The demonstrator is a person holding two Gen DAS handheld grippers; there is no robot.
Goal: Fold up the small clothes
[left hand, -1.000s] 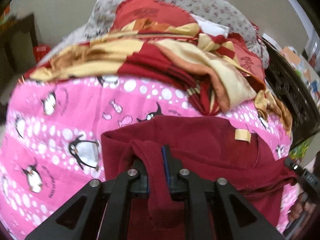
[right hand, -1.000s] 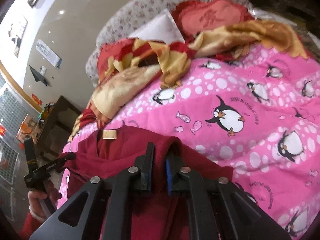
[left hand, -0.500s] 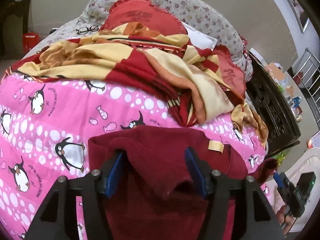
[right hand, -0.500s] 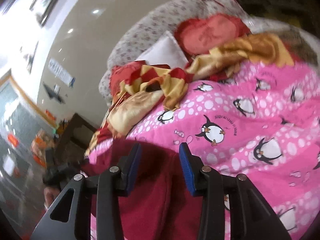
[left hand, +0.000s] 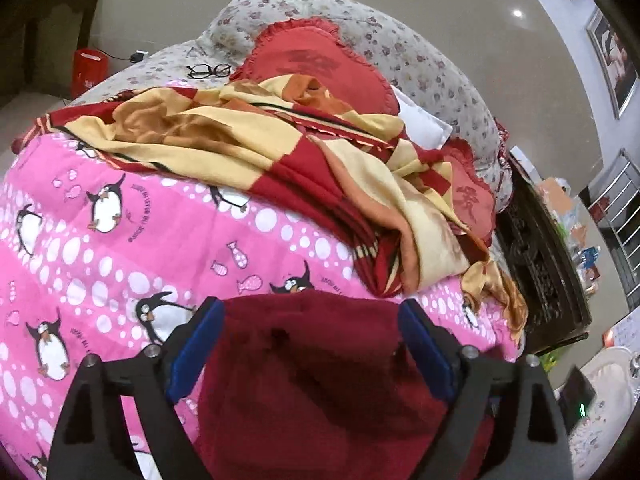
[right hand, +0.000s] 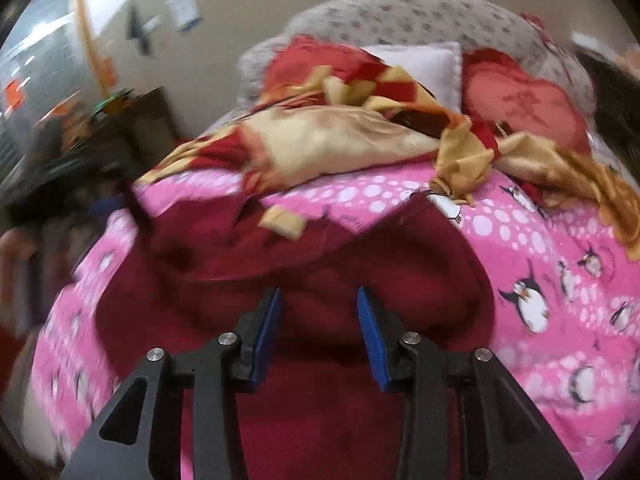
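Observation:
A dark red garment [left hand: 320,368] lies on the pink penguin bedspread [left hand: 100,248]. My left gripper [left hand: 310,316] is wide open above the garment's near part, holding nothing. In the right wrist view the same garment [right hand: 360,256] lies spread with a tan label [right hand: 282,222] near its collar. My right gripper [right hand: 319,304] is open just over the garment, its blue pads [right hand: 368,320] apart and empty.
A red and yellow blanket [left hand: 280,152] is heaped at the head of the bed, with red pillows [left hand: 316,60] and glasses [left hand: 208,70] behind it. A dark wooden cabinet [left hand: 544,264] stands at the bed's right side.
Both grippers were shut on the red garment a second ago. Both have opened and let it go, and have lifted back from it. The right view swung to the left.

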